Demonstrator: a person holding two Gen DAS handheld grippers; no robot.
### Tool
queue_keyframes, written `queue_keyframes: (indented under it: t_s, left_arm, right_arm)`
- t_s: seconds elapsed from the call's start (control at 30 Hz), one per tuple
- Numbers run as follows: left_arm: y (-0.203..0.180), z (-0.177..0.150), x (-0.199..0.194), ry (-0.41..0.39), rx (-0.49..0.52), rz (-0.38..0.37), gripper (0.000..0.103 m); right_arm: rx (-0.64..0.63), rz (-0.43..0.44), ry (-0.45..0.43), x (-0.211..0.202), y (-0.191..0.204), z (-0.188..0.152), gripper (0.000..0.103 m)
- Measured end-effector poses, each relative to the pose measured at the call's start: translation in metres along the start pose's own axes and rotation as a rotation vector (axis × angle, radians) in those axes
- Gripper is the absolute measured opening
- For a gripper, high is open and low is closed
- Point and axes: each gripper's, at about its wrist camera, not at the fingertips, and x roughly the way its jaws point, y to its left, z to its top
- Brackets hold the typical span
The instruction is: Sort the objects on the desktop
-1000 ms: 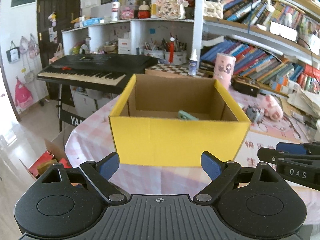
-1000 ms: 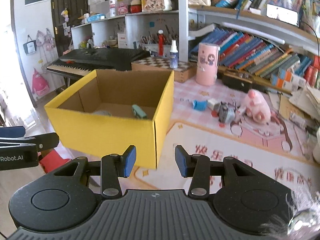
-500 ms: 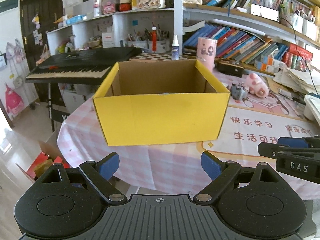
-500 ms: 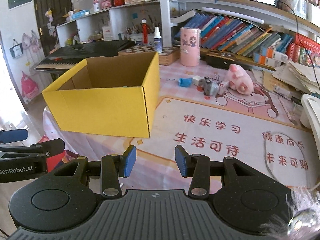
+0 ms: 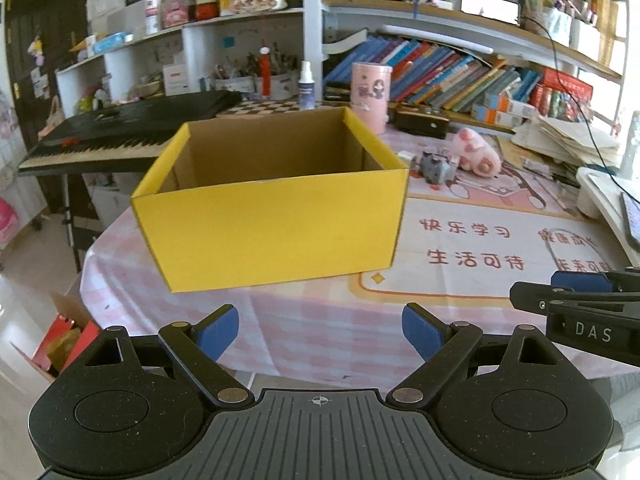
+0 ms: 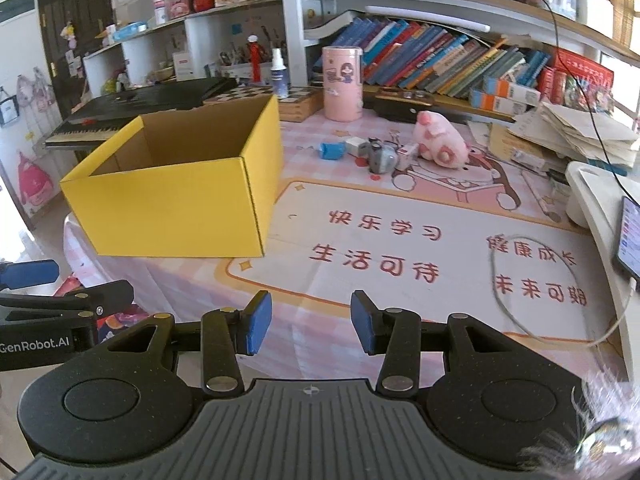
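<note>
- Step in hand, as I judge it: a pause between picks. Both tools hang short of the table's near edge and neither carries anything, so the sorting waits on the next item.
- Left gripper (image 5: 320, 326): its blue pads are spread wide, nothing between them — it faces the near wall of the yellow box (image 5: 276, 220).
- Right gripper (image 6: 311, 322): jaws part-way apart with a clear gap, empty, aimed over the pink printed mat (image 6: 400, 248).
- Where the task's things are: the yellow box stands open-topped on the left part of the table (image 6: 168, 284), near its front edge. The loose items lie well apart from it at the far side of the mat — a blue item (image 6: 332, 150), a small white block (image 6: 356, 145), a grey toy (image 6: 382, 158) and a pink plush pig (image 6: 440, 142), the last 3 crowded close together.
- Next move, in my view: 1 tool has to travel forward across the mat to that cluster, and the blue item, standing freest, looks the easiest to close on.
- How the box looks: bright yellow outside, plain brown card inside, walls upright and square. From these angles its floor is hidden, so I cannot tell what it already holds.
</note>
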Motion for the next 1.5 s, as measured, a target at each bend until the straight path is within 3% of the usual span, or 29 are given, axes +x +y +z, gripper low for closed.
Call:
queue_keyframes:
  t_s: [1.03,1.5]
  left_arm:
    - [-0.079,0.029,0.042,0.021,0.155,-0.177,0.091]
    - [-0.111,0.044,0.064,0.029,0.187,-0.204,0.091]
  right_arm:
    - [0.106,-0.159,0.029,0.008,-0.071,0.005,0.045]
    - [0.138,-0.181,0.047,0.025,-0.107,0.017,0.046]
